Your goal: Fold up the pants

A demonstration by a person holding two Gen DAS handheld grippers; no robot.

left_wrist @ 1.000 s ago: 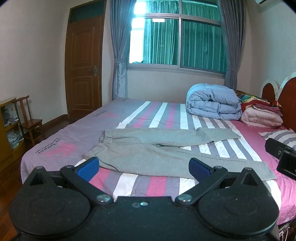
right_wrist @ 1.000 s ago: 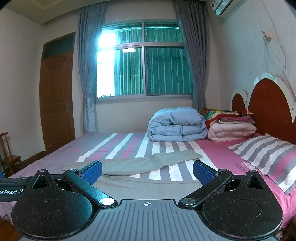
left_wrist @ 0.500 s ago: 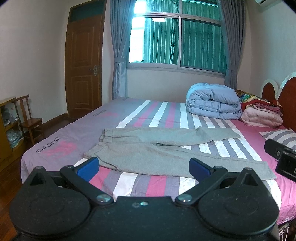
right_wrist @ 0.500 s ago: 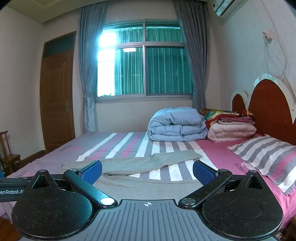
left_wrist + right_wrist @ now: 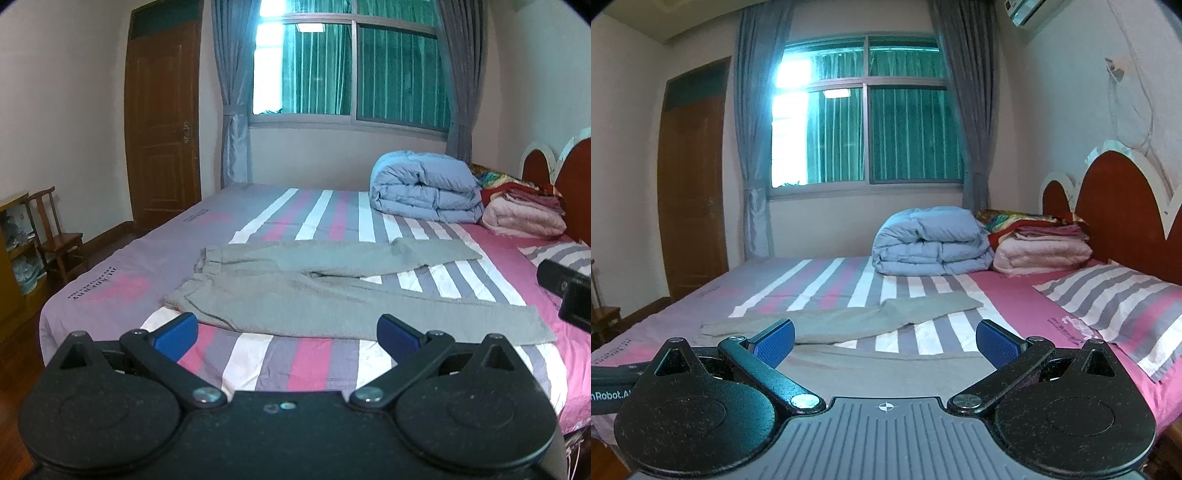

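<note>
Right view: the right gripper [image 5: 885, 341] body hides the near leg of the grey pants [image 5: 332, 291]. Left gripper [image 5: 288, 334] and right: jaws wide, empty. Nothing has shifted since the earlier frames; the pants lie flat on the bed [image 5: 314, 354].

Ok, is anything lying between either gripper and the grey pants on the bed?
Nothing visible. The grey pants lie flat on the striped bed, directly ahead of the open left gripper and open right gripper. The folded blue duvet sits well beyond them.

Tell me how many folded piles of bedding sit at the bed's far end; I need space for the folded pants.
2. A blue duvet near the window, and a pink blanket stack beside it against the headboard, colourful layers on top. More may be hidden behind.
</note>
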